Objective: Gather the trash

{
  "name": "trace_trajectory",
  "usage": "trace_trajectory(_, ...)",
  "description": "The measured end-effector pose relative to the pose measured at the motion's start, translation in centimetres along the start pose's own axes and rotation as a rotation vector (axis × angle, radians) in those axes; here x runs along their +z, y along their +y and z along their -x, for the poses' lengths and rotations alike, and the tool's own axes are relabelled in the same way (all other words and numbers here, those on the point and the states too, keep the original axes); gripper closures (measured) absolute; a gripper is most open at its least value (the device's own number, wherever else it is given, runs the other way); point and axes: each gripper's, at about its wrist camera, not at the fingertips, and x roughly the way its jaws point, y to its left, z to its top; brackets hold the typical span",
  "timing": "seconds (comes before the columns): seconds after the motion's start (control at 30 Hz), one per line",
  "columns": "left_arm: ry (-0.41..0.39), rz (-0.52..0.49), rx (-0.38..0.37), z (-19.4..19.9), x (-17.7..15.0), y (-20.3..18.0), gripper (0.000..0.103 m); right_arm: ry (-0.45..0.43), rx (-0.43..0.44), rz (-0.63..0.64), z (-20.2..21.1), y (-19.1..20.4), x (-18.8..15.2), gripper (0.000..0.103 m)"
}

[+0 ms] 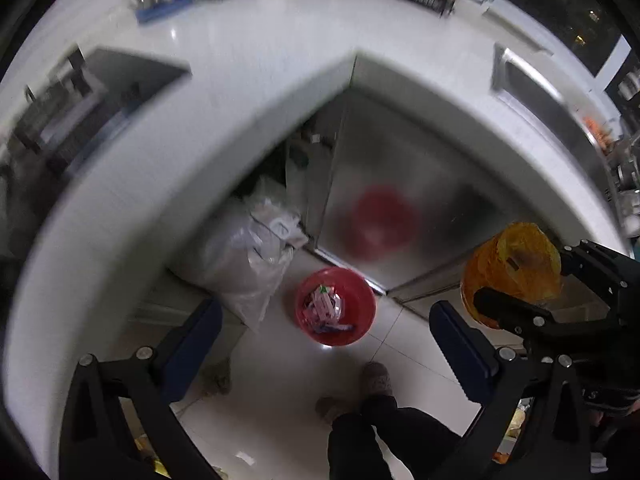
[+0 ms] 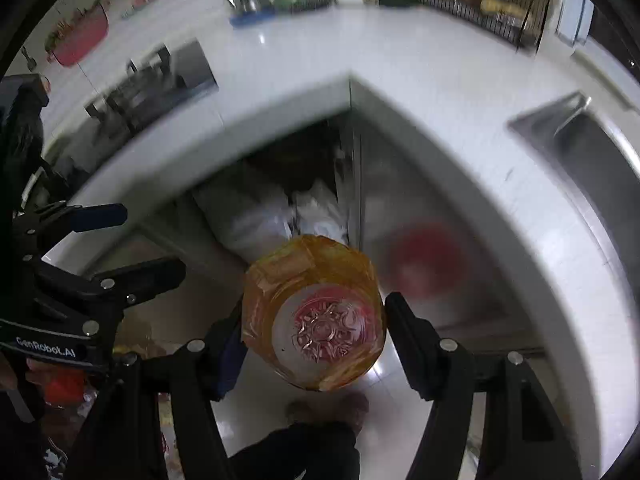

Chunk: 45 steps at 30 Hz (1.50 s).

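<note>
Your right gripper (image 2: 316, 320) points down over the floor, its fingers (image 2: 412, 344) pinching an orange plastic container (image 2: 316, 312) from both sides, base toward the camera. Your left gripper (image 1: 324, 344) hangs beside it, also aimed downward, fingers (image 1: 192, 340) spread wide and holding nothing. Below on the floor tiles (image 1: 400, 344) stands a red bin (image 1: 335, 306) with wrappers inside, just beside a clear plastic bag (image 1: 244, 264). Beyond curves the white tabletop (image 1: 248, 92).

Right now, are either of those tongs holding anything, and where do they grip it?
The right tongs hold an orange plastic bottle, pinched across its body near the base. The left tongs are open and hold nothing.
</note>
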Motion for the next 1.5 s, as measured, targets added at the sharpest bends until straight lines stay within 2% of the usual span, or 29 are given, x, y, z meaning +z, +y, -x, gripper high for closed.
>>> trace_trajectory(0.23, 0.057, 0.059, 0.006, -14.3, -4.0, 2.3, 0.000, 0.066, 0.002, 0.026, -13.2, -2.9, -3.1, 0.040)
trace_trajectory(0.43, 0.086, 0.077, 0.038, -26.0, -7.1, 4.2, 0.000, 0.126, 0.040, 0.082, -26.6, -5.5, -5.8, 0.040)
trace_trajectory(0.57, 0.100, 0.091, 0.055, -30.9, -8.8, 5.6, 0.000, 0.141, 0.037, 0.151, -33.4, -5.4, -6.8, 0.040)
trace_trajectory(0.67, 0.113, 0.097, 0.073, -32.2, -9.5, 6.3, 0.000, 0.164, 0.052, 0.187, -37.0, -4.8, -7.2, 0.039)
trace_trajectory(0.7, 0.117, 0.102, 0.078, -32.2, -9.7, 6.4, 0.000, 0.169, 0.060, 0.186, -37.3, -4.8, -7.6, 0.033)
trace_trajectory(0.73, 0.124, 0.106, 0.087, -32.0, -9.9, 6.6, 0.000, 0.173, 0.067, 0.190, -37.7, -4.6, -7.6, 0.019)
trace_trajectory(0.8, 0.135, 0.101, 0.091, -31.0, -10.0, 6.7, 0.000, 0.154, 0.049, 0.214, -36.9, -4.2, -7.9, 0.007)
trace_trajectory(0.83, 0.135, 0.107, 0.089, -30.3, -10.0, 6.7, 0.000, 0.145, 0.039, 0.240, -36.2, -3.7, -7.7, 0.004)
trace_trajectory(1.07, 0.115, 0.143, 0.067, -20.8, -8.1, 5.4, 0.000, 0.110, 0.007, 0.266, -28.3, -2.5, -6.6, 0.001)
trace_trajectory(1.27, 0.031, 0.153, 0.054, -8.4, -4.1, 2.9, 0.000, 0.054, -0.005, 0.229, -16.0, -1.9, -2.9, 0.001)
trace_trajectory(1.5, -0.098, 0.104, 0.056, 5.0, -0.5, -1.0, 0.000, -0.051, -0.038, 0.177, -0.9, -1.8, 0.9, 0.001)
